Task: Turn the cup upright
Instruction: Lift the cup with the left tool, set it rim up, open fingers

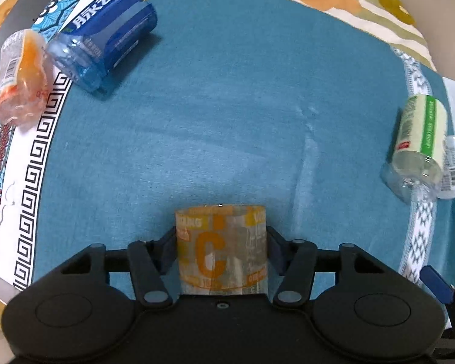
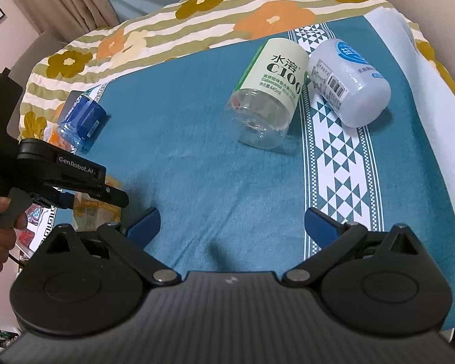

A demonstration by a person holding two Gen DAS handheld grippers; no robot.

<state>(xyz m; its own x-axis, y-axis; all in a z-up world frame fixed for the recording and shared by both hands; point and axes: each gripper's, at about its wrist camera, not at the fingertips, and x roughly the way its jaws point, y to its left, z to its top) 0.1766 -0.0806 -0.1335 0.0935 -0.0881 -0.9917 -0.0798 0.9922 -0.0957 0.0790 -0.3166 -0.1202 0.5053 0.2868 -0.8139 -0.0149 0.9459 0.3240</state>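
My left gripper (image 1: 221, 239) is shut on a clear cup with an orange "C" label (image 1: 221, 248), holding it over the blue cloth (image 1: 212, 106). In the right wrist view the left gripper (image 2: 75, 182) shows at the left edge with the cup (image 2: 97, 209) partly hidden under it. My right gripper (image 2: 232, 223) is open and empty above the cloth (image 2: 197, 151). Other cups lie on their sides: a blue one (image 1: 106, 39), an orange one (image 1: 21, 79), a green-labelled one (image 1: 418, 139) and a white one (image 2: 348, 82).
The cloth lies over a flowered bedspread (image 2: 166, 15). A patterned white band (image 2: 333, 151) runs down the right of the cloth. A Greek-key border (image 1: 36, 166) edges its left side. The green-labelled cup (image 2: 267, 91) lies next to the white one.
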